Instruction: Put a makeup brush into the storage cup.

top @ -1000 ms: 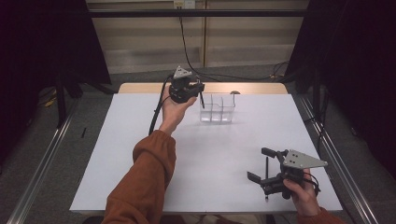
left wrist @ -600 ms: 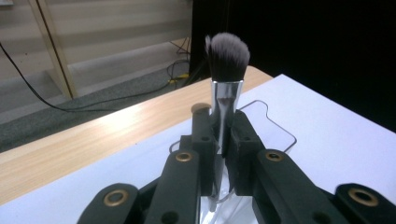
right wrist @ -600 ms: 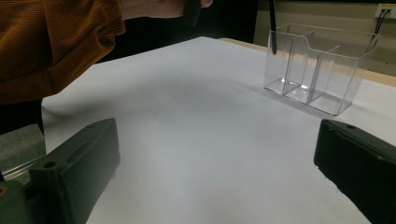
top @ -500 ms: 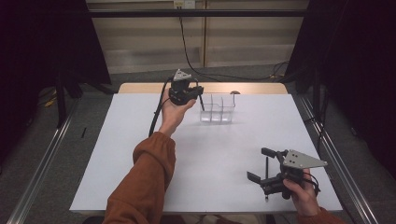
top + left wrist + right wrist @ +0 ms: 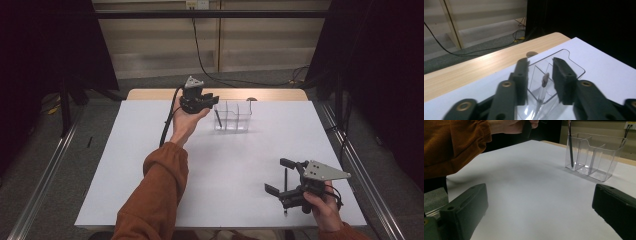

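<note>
High view showed your left gripper (image 5: pixel 207 101) held up beside the clear organizer (image 5: pixel 233 116) at the far side of the surface (image 5: pixel 150 150), with a pen (image 5: pixel 218 118) standing in its leftmost compartment. Your right gripper (image 5: pixel 282 176) rested near the right edge, jaws wide apart, and a second pen (image 5: pixel 285 189) lay on the surface between them. Judging by that, one pen was filed and the second came next: the right jaws would need to close on it.

Left gripper view looked down between parted jaws at the pen (image 5: pixel 543 87), upright and touching neither.

Right gripper view showed its jaws spread and gripping nothing, and the organizer (image 5: pixel 594 155) well ahead with three compartments; the pen (image 5: pixel 571 150) leaned in the left one.
</note>
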Motion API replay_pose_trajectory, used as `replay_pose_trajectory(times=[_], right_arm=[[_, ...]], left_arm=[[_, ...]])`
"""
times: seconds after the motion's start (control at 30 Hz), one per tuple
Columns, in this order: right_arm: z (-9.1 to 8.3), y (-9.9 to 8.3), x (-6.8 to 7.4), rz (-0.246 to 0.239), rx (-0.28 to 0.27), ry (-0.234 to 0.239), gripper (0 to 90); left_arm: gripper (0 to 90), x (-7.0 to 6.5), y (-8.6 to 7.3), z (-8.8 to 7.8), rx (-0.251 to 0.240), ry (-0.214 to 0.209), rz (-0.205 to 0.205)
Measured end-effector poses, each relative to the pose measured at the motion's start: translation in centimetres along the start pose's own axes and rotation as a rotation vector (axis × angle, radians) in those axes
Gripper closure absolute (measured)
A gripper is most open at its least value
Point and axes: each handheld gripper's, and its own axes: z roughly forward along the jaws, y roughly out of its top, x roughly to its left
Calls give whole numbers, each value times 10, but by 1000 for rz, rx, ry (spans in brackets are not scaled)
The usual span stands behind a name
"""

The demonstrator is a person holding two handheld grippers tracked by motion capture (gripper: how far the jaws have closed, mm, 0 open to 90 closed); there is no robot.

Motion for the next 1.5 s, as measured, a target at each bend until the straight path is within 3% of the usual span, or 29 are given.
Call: replay_pose_trajectory(times=[0.37, 0.57, 0.7, 1.1, 1.27, 1.37, 1.5], right_arm=[[0, 0, 0, 6, -3, -2, 0], [0, 0, 0, 7, -4, -5, 0], [1, 0, 0, 10, -2, -9, 0], [2, 1, -1, 9, 2, -17, 0], [2, 0, -2, 9, 3, -18, 0], [2, 1, -2, 9, 3, -21, 0], [1, 0, -2, 10, 3, -25, 0]], left_arm=[[337, 2, -1, -8, -23, 2, -12], [159, 1, 0, -15, -32, 21, -2], [69, 0, -1, -21, -50, 11, 4], [28, 1, -13, -43, -76, -7, 40], [28, -2, -16, -52, -94, 8, 58], [30, -2, -18, -57, -115, 12, 44], [36, -4, -20, -67, -126, 22, 65]])
